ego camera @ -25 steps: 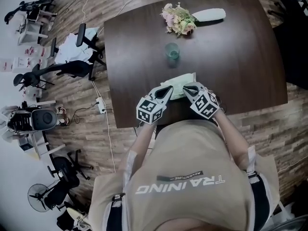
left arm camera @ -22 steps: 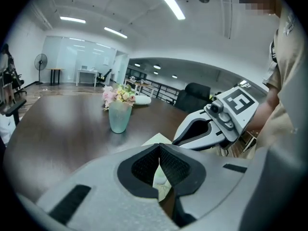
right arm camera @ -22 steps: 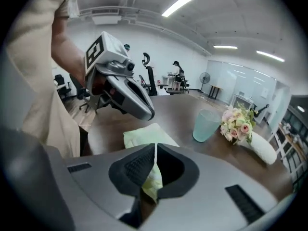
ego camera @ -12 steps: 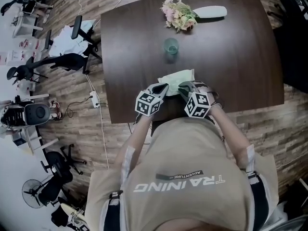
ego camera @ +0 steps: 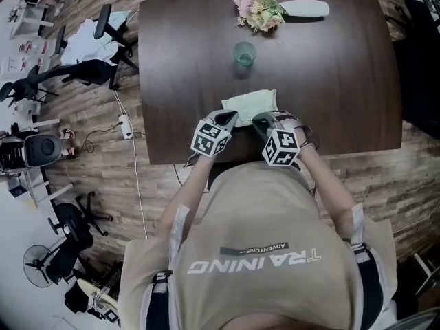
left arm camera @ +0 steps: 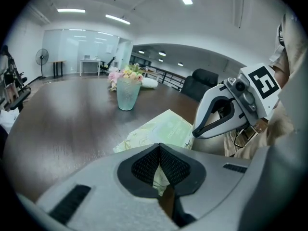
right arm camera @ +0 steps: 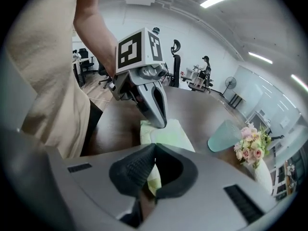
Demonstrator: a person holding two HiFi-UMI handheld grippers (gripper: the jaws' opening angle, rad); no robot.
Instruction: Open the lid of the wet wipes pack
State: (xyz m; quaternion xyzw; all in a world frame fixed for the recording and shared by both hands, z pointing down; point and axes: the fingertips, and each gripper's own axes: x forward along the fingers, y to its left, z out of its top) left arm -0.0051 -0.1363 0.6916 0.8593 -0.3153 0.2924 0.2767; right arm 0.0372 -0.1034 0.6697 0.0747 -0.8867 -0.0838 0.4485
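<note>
Looking down over a person in a beige shirt (ego camera: 261,225), a dark brown wooden bench (ego camera: 179,60) fills the upper part of the head view. A flat, pale green soft-wrapped wet wipes pack (ego camera: 251,105) lies on the bench near its front edge, just ahead of the person. Its top face lies flat, with faint print on it.

The left tool (ego camera: 229,118), grey with a black-and-white marker cube, points steeply down, and its tip sits at the pack's near left corner. The left gripper view shows its two black ribbed pads (left arm camera: 144,165) drawn together at the tips. A sliver of pale green shows in the slit behind them. Whether any wrapper is pinched there cannot be told.

The right tool (ego camera: 258,121), built the same way, sits at the pack's near right corner, just beside the left one. In the right gripper view its jaws are narrowed to a closed point as well. The same pale green shows in the gap between the pads, with the left tool's grey tip resting on the far end of the pack.

Further back on the bench, well apart from the pack, stands a translucent teal glass tumbler (ego camera: 244,53). Behind it lies a bouquet of pink and cream flowers (ego camera: 256,9), touching a white oblong object (ego camera: 306,7). Black office chairs (ego camera: 89,81) stand on the wood-plank floor (ego camera: 103,163) to the left.
</note>
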